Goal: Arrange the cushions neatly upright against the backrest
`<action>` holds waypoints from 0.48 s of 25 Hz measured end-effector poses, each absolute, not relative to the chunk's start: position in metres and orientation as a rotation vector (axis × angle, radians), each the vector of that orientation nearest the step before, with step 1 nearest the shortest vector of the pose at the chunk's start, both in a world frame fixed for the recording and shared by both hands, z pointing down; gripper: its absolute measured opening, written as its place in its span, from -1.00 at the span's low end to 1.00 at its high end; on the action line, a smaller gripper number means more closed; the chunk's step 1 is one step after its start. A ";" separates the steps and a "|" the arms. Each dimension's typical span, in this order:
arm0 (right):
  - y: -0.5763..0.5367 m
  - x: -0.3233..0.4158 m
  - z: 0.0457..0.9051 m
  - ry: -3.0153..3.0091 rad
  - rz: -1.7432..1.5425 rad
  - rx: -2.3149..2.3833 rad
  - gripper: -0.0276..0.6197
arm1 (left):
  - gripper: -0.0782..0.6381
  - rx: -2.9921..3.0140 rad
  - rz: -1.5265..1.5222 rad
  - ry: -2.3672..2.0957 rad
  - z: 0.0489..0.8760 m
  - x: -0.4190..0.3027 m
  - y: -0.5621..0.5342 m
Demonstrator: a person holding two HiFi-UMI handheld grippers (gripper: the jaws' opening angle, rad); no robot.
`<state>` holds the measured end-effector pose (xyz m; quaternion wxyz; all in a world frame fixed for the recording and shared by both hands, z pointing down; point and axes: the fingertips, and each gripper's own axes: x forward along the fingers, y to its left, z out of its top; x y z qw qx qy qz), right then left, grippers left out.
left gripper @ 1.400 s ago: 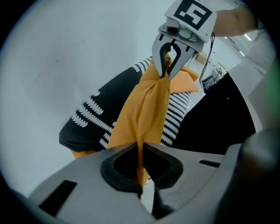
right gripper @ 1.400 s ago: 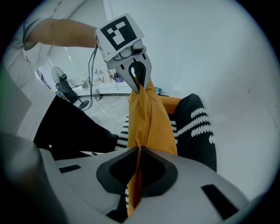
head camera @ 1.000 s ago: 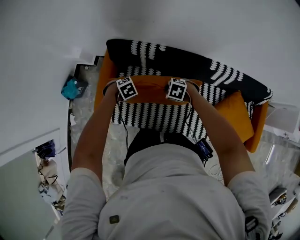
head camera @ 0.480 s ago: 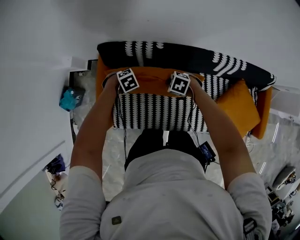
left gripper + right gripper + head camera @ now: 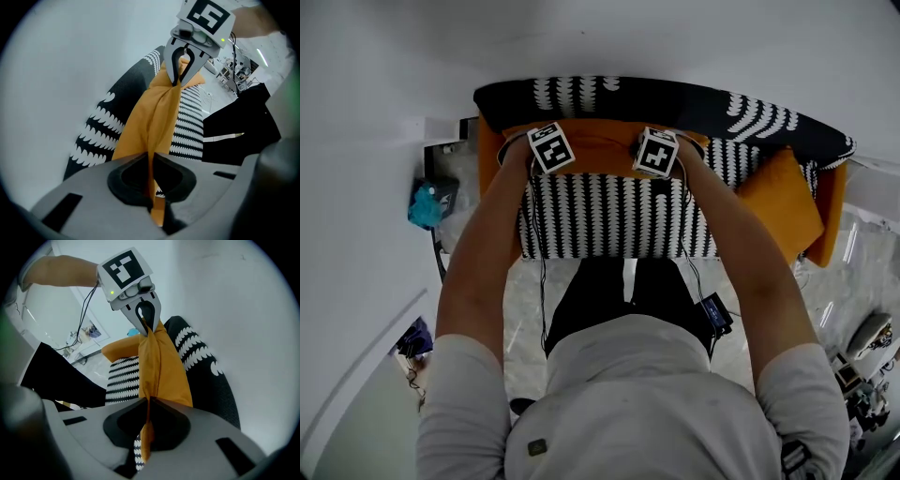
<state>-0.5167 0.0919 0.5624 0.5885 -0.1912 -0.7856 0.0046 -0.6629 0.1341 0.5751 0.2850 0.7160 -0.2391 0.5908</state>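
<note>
Grip: L tongs [image 5: 153, 187] clamped on orange cushion [image 5: 600, 155] top edge, fabric pinched; R tongs [image 5: 147, 425] same. Held over striped seat [image 5: 609, 220], just fwd of backrest [image 5: 675, 98]. Recommend: keep both ends level, set base at seat rear, lean flat, release together. Second cushion [image 5: 783, 202] far right, pending.

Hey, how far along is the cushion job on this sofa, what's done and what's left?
Done: nothing clearly finished. In hand: the left gripper and right gripper are both shut on the top edge of one orange cushion, holding it in front of the backrest over the striped seat. Left: release it upright, then stand the second orange cushion, which lies tilted at the seat's right end.
</note>
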 end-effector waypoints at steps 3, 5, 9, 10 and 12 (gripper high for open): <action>0.076 -0.522 0.569 -1.840 0.011 -0.422 -0.83 | -0.72 1.920 1.567 -0.658 0.582 -0.669 0.119; 0.067 -0.527 0.571 -1.842 0.004 -0.418 -0.83 | -0.72 1.914 1.564 -0.661 0.584 -0.673 0.111; 0.054 -0.532 0.580 -1.826 -0.026 -0.435 -0.83 | -0.71 1.914 1.591 -0.633 0.590 -0.677 0.099; 0.050 -0.532 0.582 -1.825 -0.027 -0.431 -0.83 | -0.71 1.917 1.598 -0.637 0.592 -0.678 0.095; 0.042 -0.535 0.586 -1.828 -0.021 -0.421 -0.83 | -0.71 1.920 1.603 -0.651 0.595 -0.680 0.087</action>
